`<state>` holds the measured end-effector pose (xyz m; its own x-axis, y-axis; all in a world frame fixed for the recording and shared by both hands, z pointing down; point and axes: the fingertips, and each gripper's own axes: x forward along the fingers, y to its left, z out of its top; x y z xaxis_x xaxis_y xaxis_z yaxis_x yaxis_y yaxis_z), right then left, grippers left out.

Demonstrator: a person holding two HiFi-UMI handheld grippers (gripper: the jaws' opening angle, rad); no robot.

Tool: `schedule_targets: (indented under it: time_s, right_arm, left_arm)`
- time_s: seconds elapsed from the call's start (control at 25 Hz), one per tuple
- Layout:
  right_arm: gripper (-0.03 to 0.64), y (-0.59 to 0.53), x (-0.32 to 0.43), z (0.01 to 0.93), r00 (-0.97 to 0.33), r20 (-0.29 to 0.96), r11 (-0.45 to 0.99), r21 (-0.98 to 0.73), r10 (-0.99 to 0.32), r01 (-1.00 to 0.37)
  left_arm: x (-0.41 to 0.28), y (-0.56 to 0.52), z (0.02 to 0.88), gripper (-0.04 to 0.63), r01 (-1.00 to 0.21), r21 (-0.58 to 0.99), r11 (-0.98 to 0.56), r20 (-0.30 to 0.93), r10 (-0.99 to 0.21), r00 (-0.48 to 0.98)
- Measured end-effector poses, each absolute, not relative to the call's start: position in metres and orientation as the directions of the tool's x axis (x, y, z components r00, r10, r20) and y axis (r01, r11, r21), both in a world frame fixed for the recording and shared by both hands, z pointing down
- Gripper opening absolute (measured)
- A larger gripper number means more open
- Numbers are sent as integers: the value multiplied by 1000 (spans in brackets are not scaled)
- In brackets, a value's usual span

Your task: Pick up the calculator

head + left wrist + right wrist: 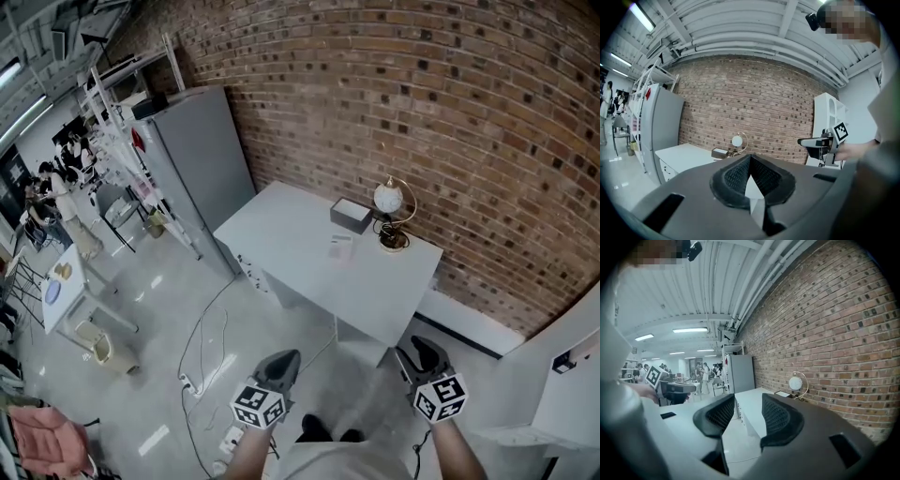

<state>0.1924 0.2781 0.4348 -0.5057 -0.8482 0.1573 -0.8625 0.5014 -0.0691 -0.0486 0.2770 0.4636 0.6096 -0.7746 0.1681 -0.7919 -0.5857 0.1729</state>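
The calculator (340,246) is a small pale flat slab lying on the white table (281,234), just in front of a dark box (352,216). Both grippers hang well short of the table, over the floor. My left gripper (281,361) is shut, its pads meeting at the tips with nothing between them (750,157). To its right, my right gripper (427,354) stands open and empty, with a clear gap between its jaws (747,399). Each gripper view points level toward the table and brick wall. The calculator is too small to make out in either of them.
A globe lamp (389,199) stands at the table's back right against the brick wall (450,112). A grey cabinet (202,155) sits left of the table. Cables and a power strip (192,380) lie on the floor. People stand far left (56,187).
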Motion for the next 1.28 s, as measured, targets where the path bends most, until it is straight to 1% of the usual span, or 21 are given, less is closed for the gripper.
schedule_targets:
  time_s: [0.28, 0.48, 0.84, 1.28]
  right_arm:
    - [196, 257, 182, 453, -519, 183, 514, -80, -835, -854]
    - [196, 235, 170, 461, -505, 203, 501, -72, -839, -862]
    - [196, 153, 134, 469, -487, 252, 494, -39, -836, -868]
    - [196, 60, 95, 477, -432, 276, 443, -25, -858, -896]
  left_arm:
    - [-58, 261, 477, 12, -799, 188, -571, 186, -778, 600]
    - [-71, 233, 489, 12, -794, 207, -572, 194, -771, 606]
    - [-91, 143, 493, 12, -759, 207, -617, 176, -740, 650]
    - [-127, 43, 501, 12, -722, 227, -654, 177, -701, 691]
